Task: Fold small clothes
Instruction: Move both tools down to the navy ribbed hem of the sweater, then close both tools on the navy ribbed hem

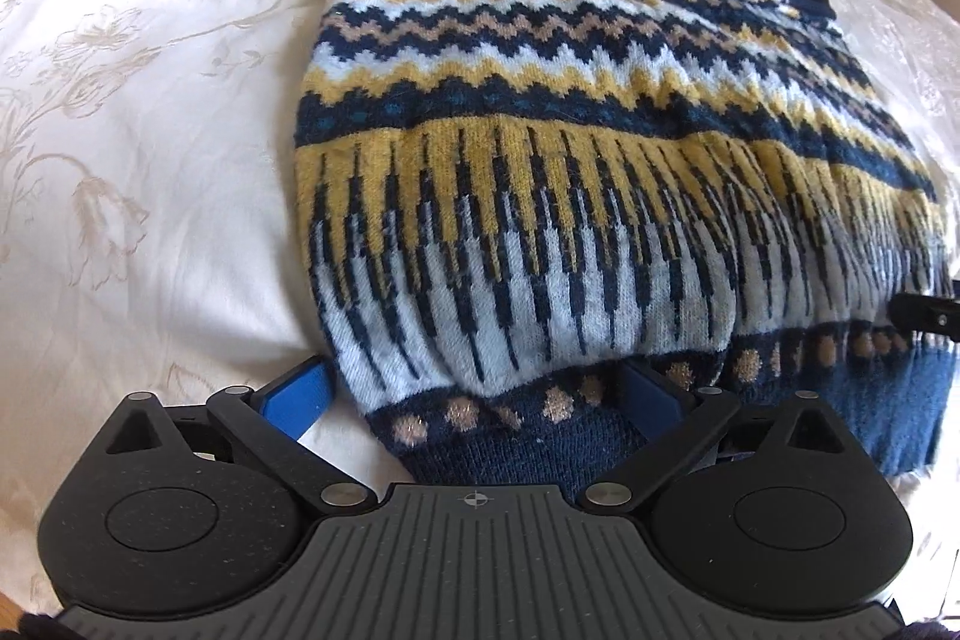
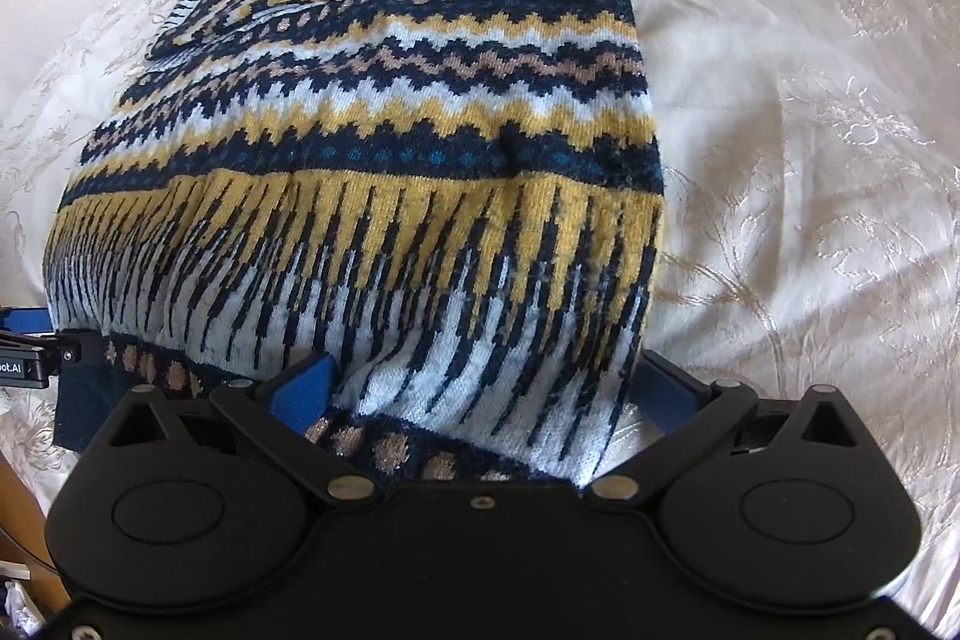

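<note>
One sweater (image 1: pixel 576 172), two tongs (image 1: pixel 474 394), one bedspread (image 1: pixel 150 130)

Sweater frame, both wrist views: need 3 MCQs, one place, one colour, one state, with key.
1. Where do both grippers meet the sweater?
A. collar
B. near hem
C. a sleeve cuff

2. What colour is the ribbed hem band?
A. navy
B. red
C. green

3. How are the sleeves lying?
A. spread out sideways
B. hanging off the bed
C. folded in over the body

Key: B, the left gripper and right gripper each have hem fabric between their blue fingers, on the bedspread. A, dark blue ribbing shows at the hem. C, both sleeves lie across the far chest area in both wrist views.
</note>
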Motion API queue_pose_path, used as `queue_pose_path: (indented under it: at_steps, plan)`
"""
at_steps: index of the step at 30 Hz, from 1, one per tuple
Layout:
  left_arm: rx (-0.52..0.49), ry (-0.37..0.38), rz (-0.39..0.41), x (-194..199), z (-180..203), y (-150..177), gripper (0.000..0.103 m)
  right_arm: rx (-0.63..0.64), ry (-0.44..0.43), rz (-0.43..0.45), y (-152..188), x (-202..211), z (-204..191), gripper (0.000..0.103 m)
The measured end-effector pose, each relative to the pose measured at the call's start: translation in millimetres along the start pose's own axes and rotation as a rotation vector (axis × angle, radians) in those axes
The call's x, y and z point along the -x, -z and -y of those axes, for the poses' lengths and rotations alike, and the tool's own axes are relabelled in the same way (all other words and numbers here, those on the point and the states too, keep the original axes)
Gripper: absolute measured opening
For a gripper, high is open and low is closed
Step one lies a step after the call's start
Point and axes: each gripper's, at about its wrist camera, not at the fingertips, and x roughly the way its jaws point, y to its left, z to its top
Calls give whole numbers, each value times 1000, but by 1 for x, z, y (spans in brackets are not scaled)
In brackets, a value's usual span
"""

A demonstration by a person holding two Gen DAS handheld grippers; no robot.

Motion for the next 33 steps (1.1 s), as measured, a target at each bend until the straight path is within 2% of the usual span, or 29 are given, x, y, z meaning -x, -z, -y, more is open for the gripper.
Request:
queue_pose_path:
  at_steps: [4, 6, 10, 13, 17, 20, 29, 31, 33]
  plan:
    - [37, -5, -9, 9, -2, 21, 90, 6, -21, 41, 13, 14, -2, 103]
    - [35, -7, -34, 10, -3, 33, 81, -1, -41, 54, 20, 20, -2, 103]
    - [10, -21, -6, 17, 0, 46, 81, 13, -75, 59, 34, 31, -2, 103]
    - [13, -23, 10, 19, 0, 46, 80, -1, -111, 53, 44, 37, -1, 102]
    - [52, -27, 28, 18, -3, 40, 79, -52, -150, 31, 53, 40, 3, 94]
    - [59, -26, 30, 15, -5, 37, 76, -67, -158, 30, 56, 42, 4, 94]
    - [44, 33, 44, 12, -4, 34, 54, -76, -197, 13, 57, 35, 0, 90]
    - [46, 51, 51, 12, -4, 35, 48, -64, -205, 5, 56, 32, -2, 87]
    - [53, 58, 58, 13, -4, 36, 40, -56, -212, -10, 55, 29, -4, 79]
